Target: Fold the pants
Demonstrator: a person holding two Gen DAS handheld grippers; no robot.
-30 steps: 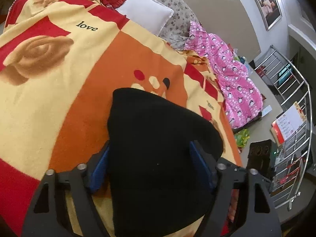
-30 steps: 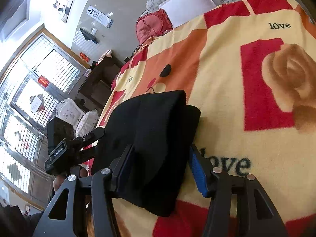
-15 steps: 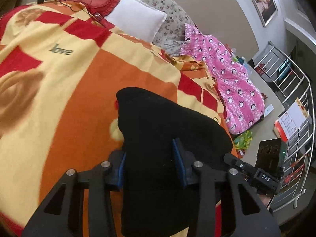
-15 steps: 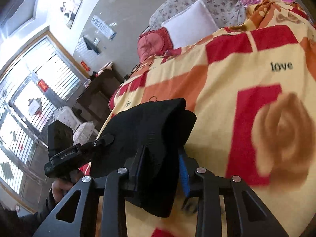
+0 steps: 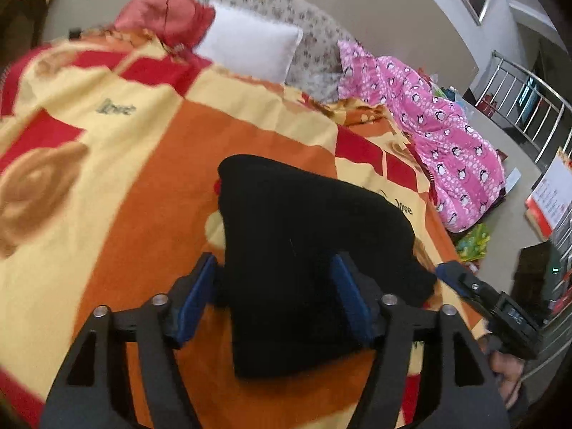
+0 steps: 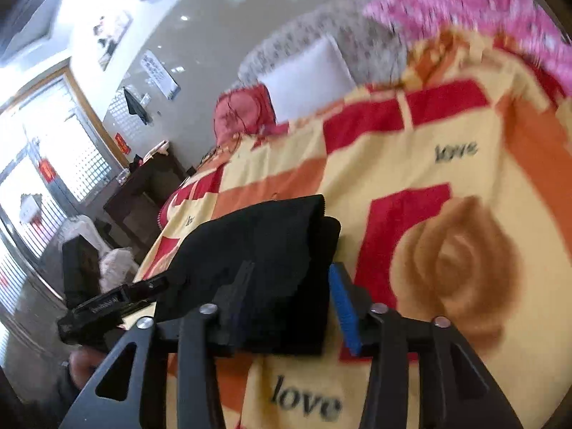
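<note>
pants (image 5: 307,250): black, folded on blanket (image 5: 150,164) | left gripper (image 5: 275,296): jaws opening, straddling pants, pads clear | right gripper (image 6: 289,300): jaws opening, pants between | pillow (image 5: 250,50) at 12 o'clock

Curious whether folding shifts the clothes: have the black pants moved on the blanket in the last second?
Yes. The black pants slid toward the white pillow, now covering the cartoon print on the blanket that showed beyond them.
</note>
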